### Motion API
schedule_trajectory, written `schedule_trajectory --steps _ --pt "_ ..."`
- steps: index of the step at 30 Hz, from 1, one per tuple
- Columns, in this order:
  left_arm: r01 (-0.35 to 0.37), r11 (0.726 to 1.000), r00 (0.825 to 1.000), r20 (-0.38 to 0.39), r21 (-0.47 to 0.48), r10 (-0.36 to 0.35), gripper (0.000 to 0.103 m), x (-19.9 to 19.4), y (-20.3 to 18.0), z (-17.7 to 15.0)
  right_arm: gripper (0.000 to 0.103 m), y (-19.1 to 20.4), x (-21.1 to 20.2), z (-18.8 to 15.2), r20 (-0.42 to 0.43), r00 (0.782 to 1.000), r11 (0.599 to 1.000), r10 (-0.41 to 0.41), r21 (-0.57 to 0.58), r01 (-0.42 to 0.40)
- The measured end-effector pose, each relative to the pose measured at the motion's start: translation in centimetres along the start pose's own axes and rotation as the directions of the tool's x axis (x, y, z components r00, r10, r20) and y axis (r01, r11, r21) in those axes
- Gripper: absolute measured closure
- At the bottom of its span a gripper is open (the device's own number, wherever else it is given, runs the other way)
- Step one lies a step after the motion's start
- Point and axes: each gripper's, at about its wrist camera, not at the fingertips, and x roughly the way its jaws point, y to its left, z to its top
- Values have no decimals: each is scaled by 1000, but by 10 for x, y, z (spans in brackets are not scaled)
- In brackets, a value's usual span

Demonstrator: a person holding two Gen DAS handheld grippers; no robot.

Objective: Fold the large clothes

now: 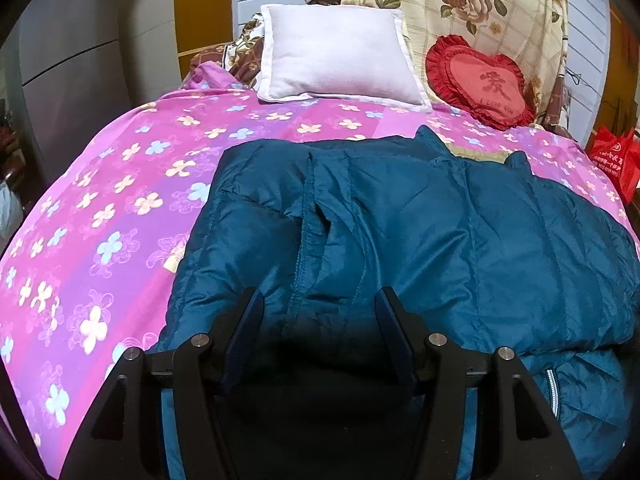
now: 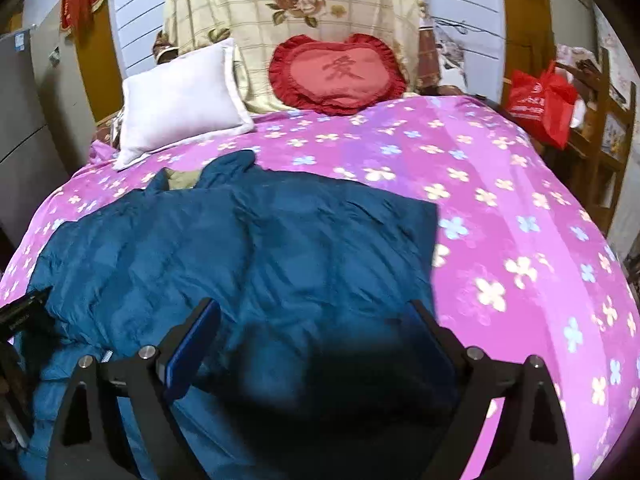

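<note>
A large teal padded jacket [image 1: 420, 232] lies spread on the bed, its zipper seam running up the middle of the left wrist view. My left gripper [image 1: 318, 300] hovers over the jacket's near part, jaws apart, with nothing pinched between the fingers. In the right wrist view the same jacket [image 2: 280, 240] fills the left and centre. My right gripper [image 2: 316, 308] stands wide open above its near right part, holding nothing. The view is slightly blurred. A black piece at the far left edge [image 2: 24, 308] looks like the other gripper.
The bed carries a pink flowered sheet [image 2: 500, 220]. At its head lie a white pillow [image 1: 336, 60] and a red heart cushion [image 1: 480, 84] against a floral blanket [image 1: 460, 0]. A red bag [image 2: 540, 104] hangs on a wooden shelf [image 2: 604, 128] to the right. A grey cabinet [image 1: 72, 60] stands to the left.
</note>
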Motion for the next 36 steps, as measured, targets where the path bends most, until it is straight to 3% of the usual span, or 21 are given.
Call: schedule_trajectory --steps 5,10,23,36 --pt "8 1000 1000 -4 -6 -8 62 2 2 0 8 12 37 -4 -90 995 998 -44 -56 39" --pt "8 1000 1000 -5 -6 -8 61 3 2 0 3 9 50 -6 -97 994 997 -57 -66 51" --pt "7 1000 1000 -4 -6 -7 61 2 2 0 3 -1 21 -14 -76 997 1000 -10 -18 9" --pt "1 1000 1000 13 -31 -1 61 -13 3 -1 3 6 6 -20 -78 997 999 -28 -25 26"
